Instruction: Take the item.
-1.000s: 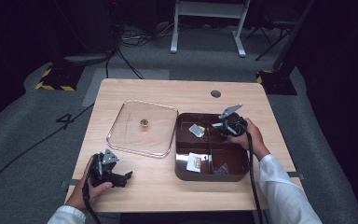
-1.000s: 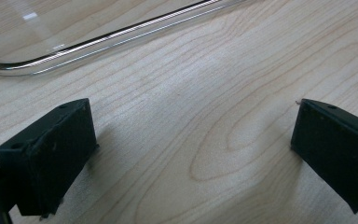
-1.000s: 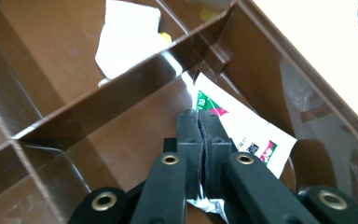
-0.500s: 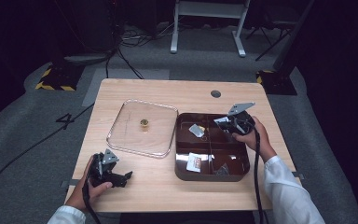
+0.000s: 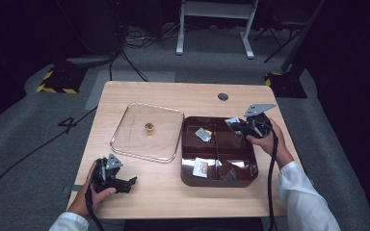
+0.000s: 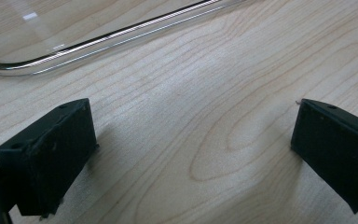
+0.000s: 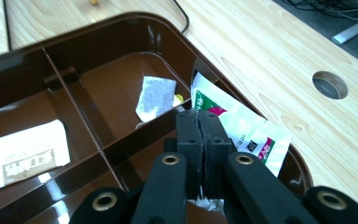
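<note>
Right gripper (image 7: pixel 199 122) pinches a white sachet (image 7: pixel 242 128) above the brown tray (image 5: pixel 188 168) — touching its rim, perhaps; left gripper (image 6: pixel 191 144) gapes empty on the counter (image 5: pixel 289 197).

A lab or recording studio: dark surroundings, grey carpeted floor (image 5: pixel 38 159) with cables (image 5: pixel 125 53) running at 11 o'clock, yellow-black hazard tape (image 5: pixel 53 89) at 10 o'clock, a metal stand (image 5: pixel 217 24) at 12 o'clock, one lit wooden tabletop (image 5: pixel 173 94).
</note>
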{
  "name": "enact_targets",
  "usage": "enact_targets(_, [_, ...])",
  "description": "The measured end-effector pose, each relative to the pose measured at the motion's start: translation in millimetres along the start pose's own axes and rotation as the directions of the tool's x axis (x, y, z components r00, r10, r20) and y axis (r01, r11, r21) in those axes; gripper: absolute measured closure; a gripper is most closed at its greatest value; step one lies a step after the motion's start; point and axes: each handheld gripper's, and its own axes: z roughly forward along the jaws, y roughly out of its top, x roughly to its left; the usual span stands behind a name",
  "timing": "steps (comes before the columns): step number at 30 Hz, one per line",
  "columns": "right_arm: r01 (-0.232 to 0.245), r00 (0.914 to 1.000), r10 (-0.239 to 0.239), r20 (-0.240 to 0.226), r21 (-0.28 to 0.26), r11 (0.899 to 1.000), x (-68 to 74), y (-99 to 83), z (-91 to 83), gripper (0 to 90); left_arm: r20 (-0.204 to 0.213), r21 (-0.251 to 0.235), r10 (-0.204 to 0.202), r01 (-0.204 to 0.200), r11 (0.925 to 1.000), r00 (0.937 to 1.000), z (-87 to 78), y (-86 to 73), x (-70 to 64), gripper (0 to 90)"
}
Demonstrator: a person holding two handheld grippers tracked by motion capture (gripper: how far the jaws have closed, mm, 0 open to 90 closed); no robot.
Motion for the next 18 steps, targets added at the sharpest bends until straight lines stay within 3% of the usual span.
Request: enact_targets(18, [0.008, 0.9999, -0.008, 0.015, -0.056, 0.998, -0.4, -2.5, -28.5, 88.4, 0.001, -0.001, -0.002, 0.002, 1.0, 1.0, 0.1, 0.0, -0.1, 0.1])
